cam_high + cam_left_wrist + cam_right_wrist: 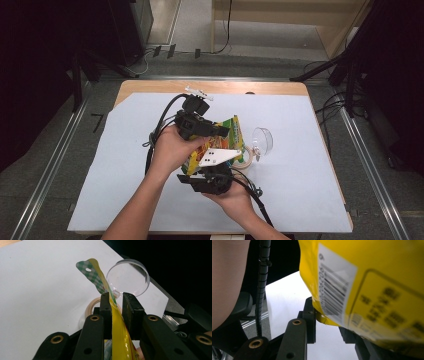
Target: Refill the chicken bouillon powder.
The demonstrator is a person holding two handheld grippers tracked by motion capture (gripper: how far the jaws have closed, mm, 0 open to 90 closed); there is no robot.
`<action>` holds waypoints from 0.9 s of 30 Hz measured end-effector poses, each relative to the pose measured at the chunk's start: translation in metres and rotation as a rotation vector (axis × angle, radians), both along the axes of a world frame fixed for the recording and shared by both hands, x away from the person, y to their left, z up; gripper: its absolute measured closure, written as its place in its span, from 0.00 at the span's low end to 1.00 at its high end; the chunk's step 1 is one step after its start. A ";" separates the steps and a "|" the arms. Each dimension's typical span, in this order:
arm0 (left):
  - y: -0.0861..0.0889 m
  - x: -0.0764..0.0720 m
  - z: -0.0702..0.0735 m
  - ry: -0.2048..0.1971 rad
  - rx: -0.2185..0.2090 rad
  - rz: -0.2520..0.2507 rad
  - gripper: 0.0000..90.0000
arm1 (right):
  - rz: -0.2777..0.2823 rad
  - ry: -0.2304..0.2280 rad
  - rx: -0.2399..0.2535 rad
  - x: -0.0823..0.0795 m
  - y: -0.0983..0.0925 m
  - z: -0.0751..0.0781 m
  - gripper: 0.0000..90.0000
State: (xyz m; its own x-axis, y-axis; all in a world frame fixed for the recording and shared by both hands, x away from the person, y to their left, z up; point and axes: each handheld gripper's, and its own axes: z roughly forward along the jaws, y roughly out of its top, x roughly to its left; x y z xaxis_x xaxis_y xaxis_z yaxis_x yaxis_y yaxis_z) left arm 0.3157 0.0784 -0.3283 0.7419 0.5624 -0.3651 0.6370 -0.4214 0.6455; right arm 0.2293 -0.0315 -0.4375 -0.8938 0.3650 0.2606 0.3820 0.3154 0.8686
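Note:
A yellow snack bag (227,135) with a green checked top is held up above the table between both grippers. In the left gripper view, my left gripper (116,305) is shut on the bag's (117,325) thin edge just below its checked header, which pokes up past the jaws. From the near side, my right gripper (212,169) grips the bag's lower part. In the right gripper view, the bag's (372,277) barcoded corner sits between the jaws of that gripper (328,320), and the bag hides the right jaw.
A roll of tape (245,157) lies on the white sheet (125,165) under the bag. A clear round plastic container (263,141) lies on its side just right of it. A small white object (199,93) rests near the table's far edge.

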 end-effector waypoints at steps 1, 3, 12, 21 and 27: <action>0.000 0.000 0.000 0.002 -0.003 -0.001 0.88 | -0.001 0.000 -0.001 0.000 0.000 0.000 0.79; 0.000 0.001 -0.001 0.003 -0.002 -0.002 0.87 | 0.000 -0.001 -0.004 0.000 0.000 0.000 0.79; 0.000 -0.001 0.000 -0.003 -0.003 -0.002 0.87 | -0.002 -0.011 -0.008 0.000 0.000 0.000 0.80; 0.000 0.000 0.000 0.003 -0.004 0.000 0.87 | -0.002 -0.014 -0.009 0.000 0.000 0.000 0.80; 0.001 -0.001 0.002 -0.004 -0.004 0.000 0.88 | -0.006 -0.027 -0.008 -0.001 0.000 0.000 0.80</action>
